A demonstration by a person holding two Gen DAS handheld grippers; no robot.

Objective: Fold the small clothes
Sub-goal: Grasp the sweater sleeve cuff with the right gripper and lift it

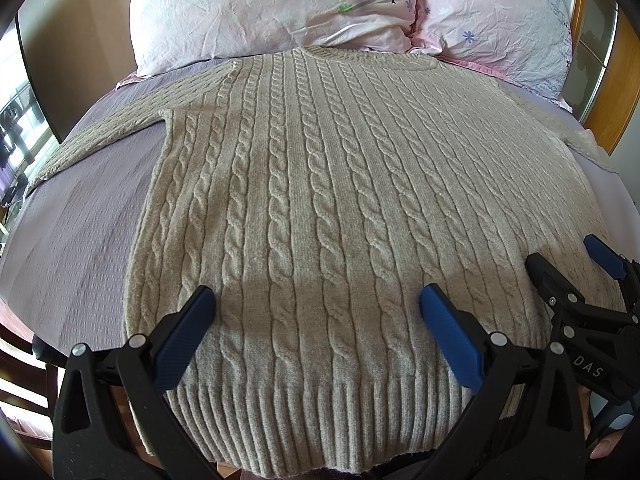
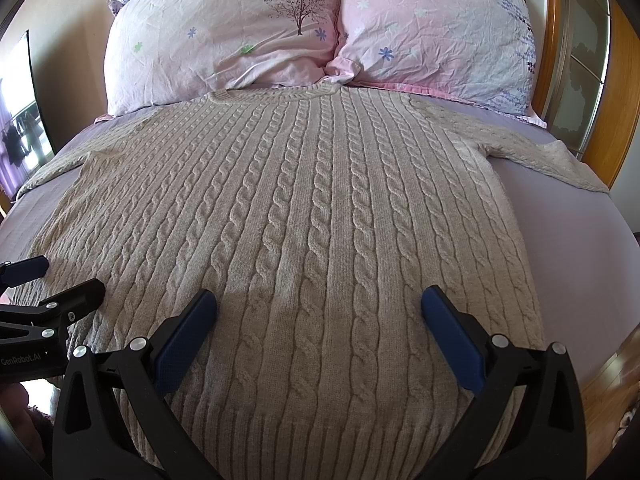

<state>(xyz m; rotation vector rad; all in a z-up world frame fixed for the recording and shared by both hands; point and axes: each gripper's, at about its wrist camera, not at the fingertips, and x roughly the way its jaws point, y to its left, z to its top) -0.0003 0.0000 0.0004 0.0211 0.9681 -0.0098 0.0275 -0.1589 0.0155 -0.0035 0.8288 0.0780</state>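
1. Here one sweater (image 1: 320,200) lies flat and spread out on the bed (image 1: 80,220), neck at the far end touching the pillows, ribbed hem (image 1: 320,420) at the near edge, where it hangs slightly over.
2. Bare purple sheet shows on both sides of the sweater: a broad strip on the left in the left wrist view, and a broad strip on the right (image 2: 560,220) in the right wrist view.
3. Two sleeves reach outward, one to the far left (image 1: 100,136) and one to the far right (image 2: 552,160), each lying on the sheet near the bed's side edge.
4. Two pillows stand at the far end, side by side and touching: one on the left (image 2: 224,40), one on the right (image 2: 440,28).
5. A wooden headboard (image 2: 624,100) rises at the far right.
6. The left claw (image 1: 318,308) is open, its two fingers wide apart above the near part of the sweater, gripping nothing.
7. The right claw (image 2: 320,312) is likewise open over the sweater near the hem, gripping nothing.
8. The two claws sit side by side, near each other.
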